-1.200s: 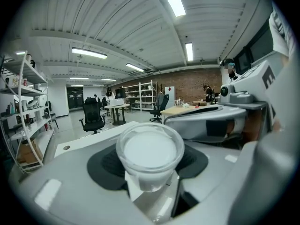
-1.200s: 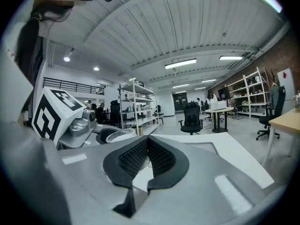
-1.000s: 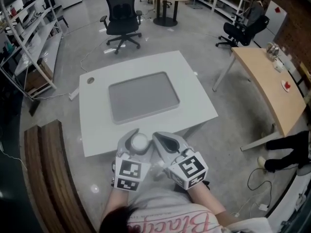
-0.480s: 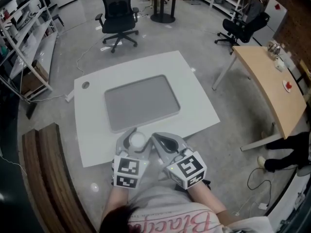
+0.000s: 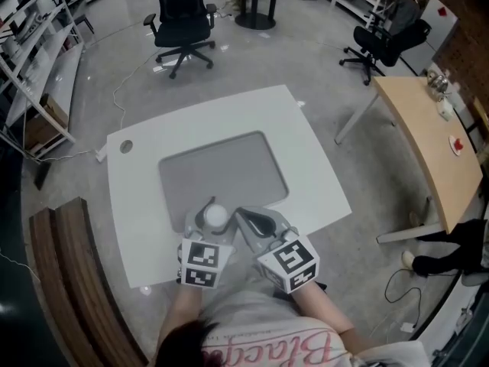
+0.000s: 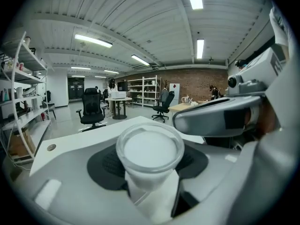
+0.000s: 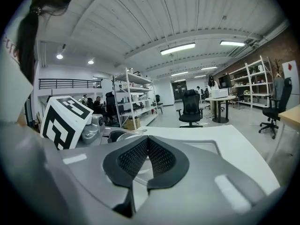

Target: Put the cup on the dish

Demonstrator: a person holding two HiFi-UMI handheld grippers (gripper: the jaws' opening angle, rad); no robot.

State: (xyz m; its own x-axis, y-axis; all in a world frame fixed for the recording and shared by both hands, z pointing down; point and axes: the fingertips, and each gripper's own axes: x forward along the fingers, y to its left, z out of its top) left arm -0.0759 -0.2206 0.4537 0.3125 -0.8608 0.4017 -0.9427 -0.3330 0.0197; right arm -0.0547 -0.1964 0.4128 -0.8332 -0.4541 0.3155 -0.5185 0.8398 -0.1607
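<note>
Clearly the small translucent plastic cup with a white inside (image 6: pixel 150 149) sits low at centre frame in the left gripper view. My left gripper (image 5: pixel 215 222) clamps its side wall above the near edge of the white worktop (image 5: pixel 306 151). I judge it light, thin-walled, slick and easily crushed, so a gentle hold below the rim suits. My right gripper (image 7: pixel 146 156) has its jaws pressed together.

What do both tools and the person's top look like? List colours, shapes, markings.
Left tool and right tool: smooth light-grey moulded shells with broad rounded jaws, lined with black mesh-textured pads. Each carries a white cube printed with black square markers. The person wears a pale shirt with pink script lettering.
</note>
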